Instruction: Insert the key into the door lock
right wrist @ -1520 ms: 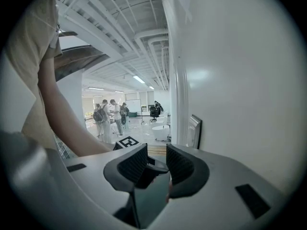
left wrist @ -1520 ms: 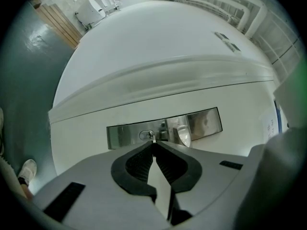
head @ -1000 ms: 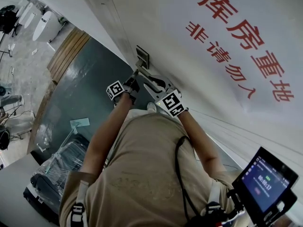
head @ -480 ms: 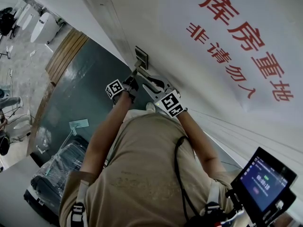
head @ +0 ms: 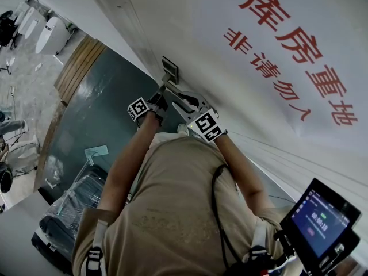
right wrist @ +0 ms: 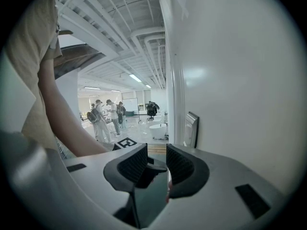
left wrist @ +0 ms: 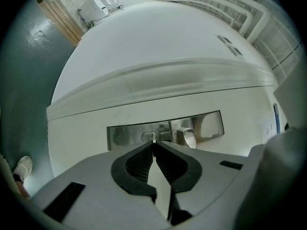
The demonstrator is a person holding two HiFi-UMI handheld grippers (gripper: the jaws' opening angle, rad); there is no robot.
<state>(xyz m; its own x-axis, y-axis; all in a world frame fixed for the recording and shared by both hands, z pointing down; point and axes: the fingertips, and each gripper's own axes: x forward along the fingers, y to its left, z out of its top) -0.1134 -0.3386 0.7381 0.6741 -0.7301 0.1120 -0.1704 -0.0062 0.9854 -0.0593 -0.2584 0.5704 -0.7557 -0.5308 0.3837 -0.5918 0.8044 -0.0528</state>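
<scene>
The left tool (left wrist: 153,143) was clamped shut on a small silver metal key (left wrist: 153,137). The key's tip met the round keyhole (left wrist: 148,136) in the rectangular brushed-steel lock plate (left wrist: 125,137), left of the silver lever handle (left wrist: 190,137). How deep it sat was unclear. The right tool (right wrist: 157,162) stood narrowly parted beside the white door (right wrist: 240,80).
</scene>
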